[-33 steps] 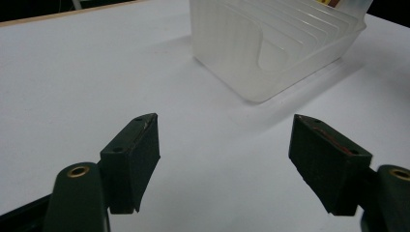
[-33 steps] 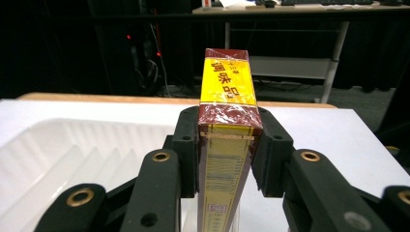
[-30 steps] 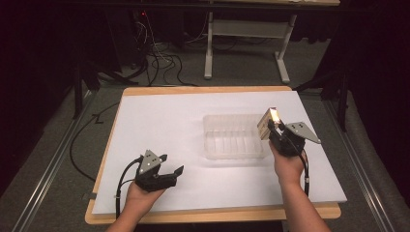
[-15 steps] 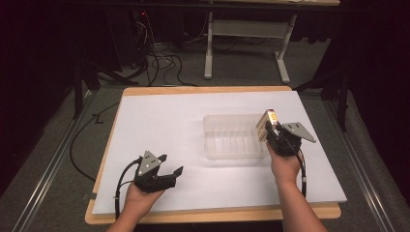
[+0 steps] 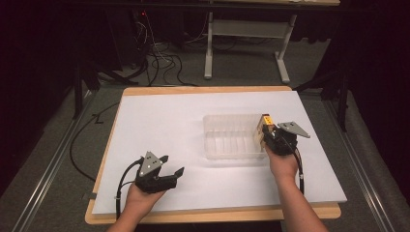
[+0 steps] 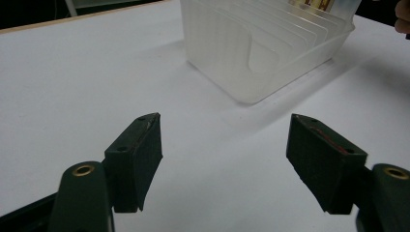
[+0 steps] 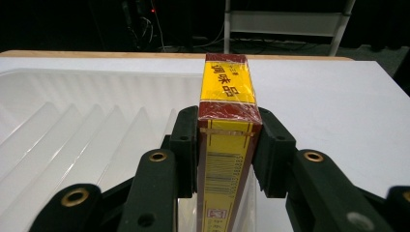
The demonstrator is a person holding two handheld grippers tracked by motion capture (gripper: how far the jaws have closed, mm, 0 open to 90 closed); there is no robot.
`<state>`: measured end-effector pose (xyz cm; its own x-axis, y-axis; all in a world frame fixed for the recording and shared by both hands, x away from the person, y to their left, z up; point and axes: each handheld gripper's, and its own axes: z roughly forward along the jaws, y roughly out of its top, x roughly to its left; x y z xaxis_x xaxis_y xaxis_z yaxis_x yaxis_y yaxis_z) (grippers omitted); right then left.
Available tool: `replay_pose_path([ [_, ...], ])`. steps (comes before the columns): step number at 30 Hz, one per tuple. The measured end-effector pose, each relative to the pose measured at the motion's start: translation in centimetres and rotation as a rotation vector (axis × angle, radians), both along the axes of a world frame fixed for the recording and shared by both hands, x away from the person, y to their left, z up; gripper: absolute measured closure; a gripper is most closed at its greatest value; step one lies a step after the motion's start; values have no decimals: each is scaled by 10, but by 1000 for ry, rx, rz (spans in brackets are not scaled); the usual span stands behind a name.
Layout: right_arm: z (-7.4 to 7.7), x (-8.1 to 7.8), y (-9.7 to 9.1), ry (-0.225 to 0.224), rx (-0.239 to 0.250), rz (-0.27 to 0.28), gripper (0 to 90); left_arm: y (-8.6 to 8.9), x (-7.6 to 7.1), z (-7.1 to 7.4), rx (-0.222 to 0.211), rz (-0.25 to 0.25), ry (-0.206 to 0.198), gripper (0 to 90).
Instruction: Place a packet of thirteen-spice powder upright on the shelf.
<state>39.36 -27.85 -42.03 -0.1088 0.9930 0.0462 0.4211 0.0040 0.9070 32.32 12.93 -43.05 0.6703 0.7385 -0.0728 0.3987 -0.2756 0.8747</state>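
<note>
Cardboard, yellow and dark red with a barcode on its narrow edge: that is the slim box [image 7: 226, 145] clamped between the jaws of the right gripper [image 5: 269, 135]. In the right gripper view the two black pads press flat against the box's broad sides, and the box stands on edge, pointing away along the jaws. From the high view the box [image 5: 264, 129] sits at the right end of a clear plastic rack tray [image 5: 232, 137], over or just inside its rim; whether it rests in a slot between the dividers I cannot tell. The tray's thin upright dividers run in a row to the left of the box.

Over near the front left of the white tabletop [image 5: 164, 121], the left gripper [image 5: 174, 174] is held low above the surface, well apart from the tray. Its jaws stand apart with nothing between them, only bare white surface showing in the gap, and they have just been closing somewhat. In the left gripper view the tray [image 6: 270, 48] lies ahead and to the right of those jaws.
</note>
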Motion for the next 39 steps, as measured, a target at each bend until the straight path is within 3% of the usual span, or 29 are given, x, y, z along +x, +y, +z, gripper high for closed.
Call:
replay_pose_path([
  [16, 1, 2, -2, 4, 10, 30, 563, 4, 1, 0, -4, 11, -1, 290],
  [22, 2, 2, -1, 23, 37, 58, 454, 6, 1, -1, -6, 11, 2, 287],
  [30, 3, 1, -1, 34, 36, 68, 278, 6, 0, -1, 2, 6, -5, 287],
  [37, 12, -7, -5, 13, 36, 112, 178, 6, 1, -2, 9, 6, -8, 287],
  [39, 18, -13, -7, -15, 43, 133, 176, 6, 1, -2, 11, 4, -10, 286],
])
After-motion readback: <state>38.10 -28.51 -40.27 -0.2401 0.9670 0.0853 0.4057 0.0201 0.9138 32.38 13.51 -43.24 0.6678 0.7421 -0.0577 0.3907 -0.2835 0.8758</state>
